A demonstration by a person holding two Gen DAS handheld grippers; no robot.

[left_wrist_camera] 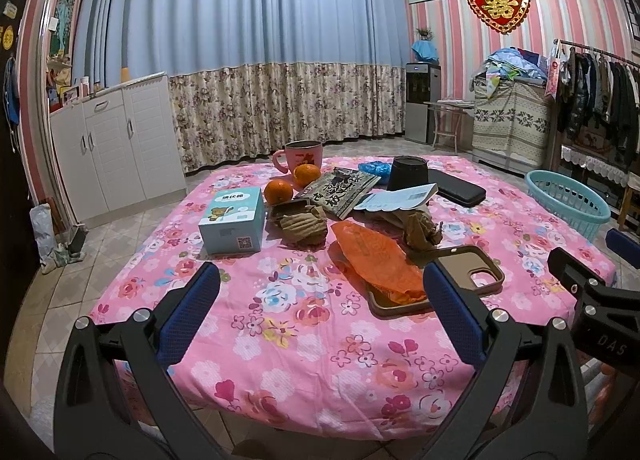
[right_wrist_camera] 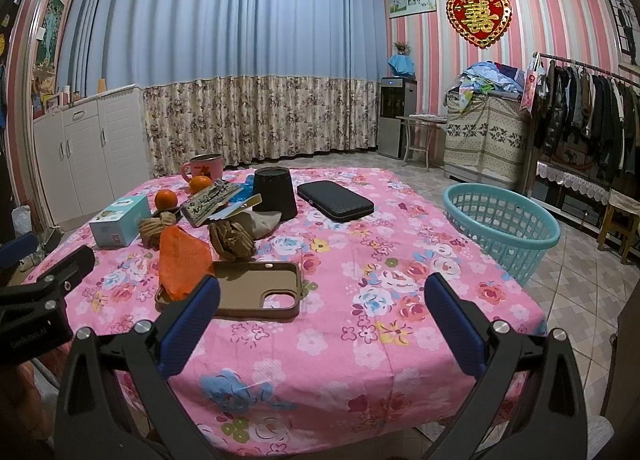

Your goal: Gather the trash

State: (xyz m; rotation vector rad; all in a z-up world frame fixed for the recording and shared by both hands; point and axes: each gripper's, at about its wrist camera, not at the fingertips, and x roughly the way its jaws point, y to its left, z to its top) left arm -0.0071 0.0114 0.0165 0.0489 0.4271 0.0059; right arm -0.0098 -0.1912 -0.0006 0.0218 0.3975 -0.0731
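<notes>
On the pink floral tablecloth (left_wrist_camera: 304, 324) lie an orange plastic wrapper (left_wrist_camera: 376, 256) (right_wrist_camera: 182, 260), two crumpled brown paper wads (left_wrist_camera: 304, 225) (right_wrist_camera: 232, 240) and a blue crumpled bag (left_wrist_camera: 374, 168). The wrapper rests partly on a brown phone case (right_wrist_camera: 256, 292) (left_wrist_camera: 476, 268). A teal basket (right_wrist_camera: 502, 225) (left_wrist_camera: 568, 201) stands at the table's right edge. My left gripper (left_wrist_camera: 320, 292) is open over the near table edge, nothing between its fingers. My right gripper (right_wrist_camera: 322, 302) is open too, its left finger near the phone case.
Also on the table: a light blue box (left_wrist_camera: 234, 225), two oranges (left_wrist_camera: 279, 191), a pink mug (left_wrist_camera: 302, 153), a dark printed packet (left_wrist_camera: 342, 189), a booklet (left_wrist_camera: 396, 197), a black cup (right_wrist_camera: 275, 193) and a black case (right_wrist_camera: 335, 200). Tiled floor surrounds the table.
</notes>
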